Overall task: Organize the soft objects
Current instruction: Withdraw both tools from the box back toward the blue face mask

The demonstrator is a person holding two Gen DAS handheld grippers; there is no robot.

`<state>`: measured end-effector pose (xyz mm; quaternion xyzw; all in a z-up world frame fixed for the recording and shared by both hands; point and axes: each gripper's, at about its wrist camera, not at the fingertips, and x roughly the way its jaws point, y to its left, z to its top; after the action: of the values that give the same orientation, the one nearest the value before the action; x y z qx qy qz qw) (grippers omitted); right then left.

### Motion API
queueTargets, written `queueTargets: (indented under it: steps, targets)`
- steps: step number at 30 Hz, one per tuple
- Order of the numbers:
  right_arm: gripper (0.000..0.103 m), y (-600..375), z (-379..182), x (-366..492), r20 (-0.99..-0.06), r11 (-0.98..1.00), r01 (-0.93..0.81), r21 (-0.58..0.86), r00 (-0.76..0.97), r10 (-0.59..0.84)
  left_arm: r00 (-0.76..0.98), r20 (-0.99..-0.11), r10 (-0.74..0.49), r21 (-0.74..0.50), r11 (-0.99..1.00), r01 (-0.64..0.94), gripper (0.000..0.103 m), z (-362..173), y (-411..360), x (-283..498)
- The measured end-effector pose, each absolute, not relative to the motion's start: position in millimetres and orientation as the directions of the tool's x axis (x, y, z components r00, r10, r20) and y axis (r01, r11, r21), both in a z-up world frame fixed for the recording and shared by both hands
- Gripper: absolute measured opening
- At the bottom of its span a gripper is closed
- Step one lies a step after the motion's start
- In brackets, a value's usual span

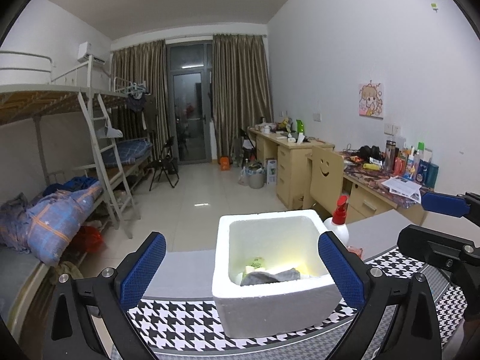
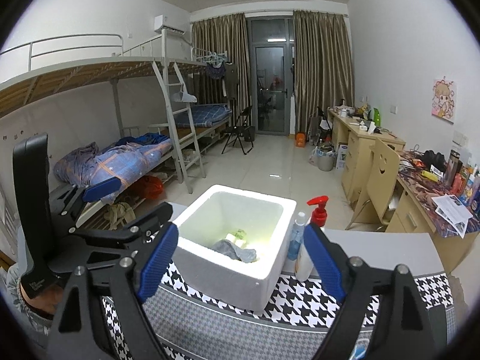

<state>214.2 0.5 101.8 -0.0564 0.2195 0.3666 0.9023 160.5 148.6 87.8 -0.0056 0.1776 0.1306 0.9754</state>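
Grippers first: your left gripper [image 1: 241, 270] and right gripper [image 2: 240, 262] both stand released, nothing between the pads. Just beyond, on the houndstooth cloth [image 1: 180, 324] over the desk, the foam box [image 1: 271, 306] holds the grey cloth [image 2: 235, 250]. Draw back level, clear of its rim and the red-pump bottle [image 2: 318, 210].

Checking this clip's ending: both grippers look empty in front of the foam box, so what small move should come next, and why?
Probably draw both grippers back and stop. The left gripper and right gripper stand open with nothing between their fingers, while the grey cloth already lies inside the white foam box on the houndstooth mat, where no other soft item shows.
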Motion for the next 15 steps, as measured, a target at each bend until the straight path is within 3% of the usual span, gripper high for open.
queueTargets:
  steps: [15]
  targets:
    - [0.093,-21.9,112.2,181.2,-0.39,0.732,-0.681,0.04,0.664,0.638,0.916,-0.324,0.239,0.027,0.97,-0.243,0.102,96.9,130.1,137.3]
